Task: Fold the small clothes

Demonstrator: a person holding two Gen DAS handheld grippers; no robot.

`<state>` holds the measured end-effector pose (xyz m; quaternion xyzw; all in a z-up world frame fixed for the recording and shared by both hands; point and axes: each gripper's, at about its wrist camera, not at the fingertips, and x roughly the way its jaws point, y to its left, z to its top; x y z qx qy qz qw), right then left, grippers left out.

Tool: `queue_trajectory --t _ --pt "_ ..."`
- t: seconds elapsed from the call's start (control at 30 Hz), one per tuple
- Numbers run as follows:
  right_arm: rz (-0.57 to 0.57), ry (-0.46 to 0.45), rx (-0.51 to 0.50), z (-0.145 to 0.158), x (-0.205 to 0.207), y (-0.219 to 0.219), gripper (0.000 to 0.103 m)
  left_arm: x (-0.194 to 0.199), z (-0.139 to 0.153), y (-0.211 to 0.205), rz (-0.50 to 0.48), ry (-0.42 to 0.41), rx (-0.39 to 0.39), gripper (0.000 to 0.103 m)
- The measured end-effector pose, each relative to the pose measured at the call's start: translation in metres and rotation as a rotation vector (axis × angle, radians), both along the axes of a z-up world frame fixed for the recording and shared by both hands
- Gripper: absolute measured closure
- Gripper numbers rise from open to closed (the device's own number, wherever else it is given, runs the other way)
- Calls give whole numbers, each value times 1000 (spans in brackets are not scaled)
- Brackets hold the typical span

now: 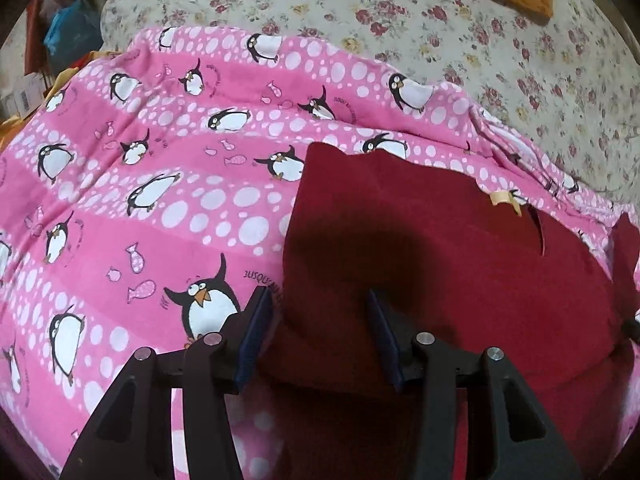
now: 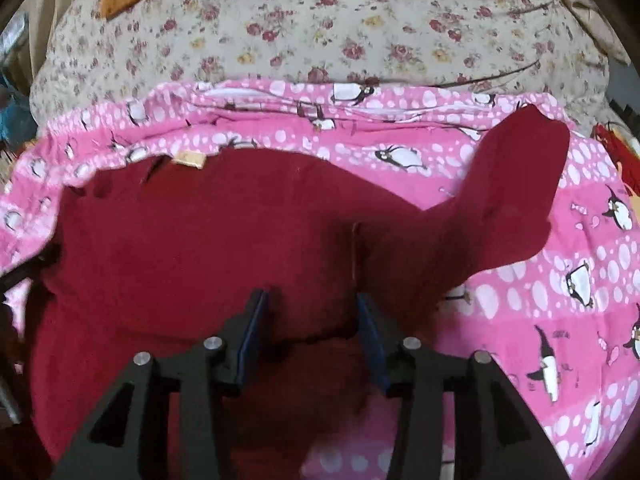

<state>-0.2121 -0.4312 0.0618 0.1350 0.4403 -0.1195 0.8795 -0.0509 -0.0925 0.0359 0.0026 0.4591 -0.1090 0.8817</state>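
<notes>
red fleece garment is lying spread on the pink penguin sheet, looking soft and floppy. left gripper and right gripper are hovering released over its near hem, the likeliest hold.

You've got a dark red garment with a small tan tag, lying on a pink blanket with white dots, black-and-white penguins and little fish. Behind it, a cream sheet with red and yellow flowers. Your grippers' pads are blue on black.
</notes>
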Motion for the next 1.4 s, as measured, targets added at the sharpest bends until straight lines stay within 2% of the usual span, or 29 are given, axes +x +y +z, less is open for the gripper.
queue_trajectory --t 0.07,0.13,0.23,0.37,0.67,0.7,0.77,0.8,0.93,1.07,1.23,1.33,1.4 --pt "-51 -46 0 16 -10 -22 55 -2 5 3 15 -6 -23 74" --pt "-117 -73 -13 26 -15 -48 44 -4 11 6 18 -35 -43 74" --pt "-243 -80 11 32 -13 -101 39 -6 19 4 14 -65 -64 74" --pt "-333 -56 83 19 5 -148 39 -4 19 -1 2 -66 -79 74" --pt "-440 -14 101 -19 70 -197 39 6 9 -8 -12 -44 -36 74" --pt "-446 -11 105 -25 75 -202 40 8 8 -8 -12 -41 -35 74" --pt "-443 -4 88 -29 79 -206 70 10 7 -7 -5 -38 -36 74" --pt "-423 -2 85 -28 79 -206 97 12 7 -5 0 -36 -39 74" --pt "-367 -81 111 -5 59 -199 96 13 10 2 26 -41 -55 74" --pt "-264 -198 201 37 31 -179 96 11 17 12 62 -62 -83 74" --pt "-39 -273 240 85 17 -106 96 8 23 24 79 -66 -148 74" --pt "115 -284 247 99 13 -45 96 8 26 32 76 -51 -221 74" --pt "229 -264 256 96 12 3 96 7 27 36 68 -39 -266 74"
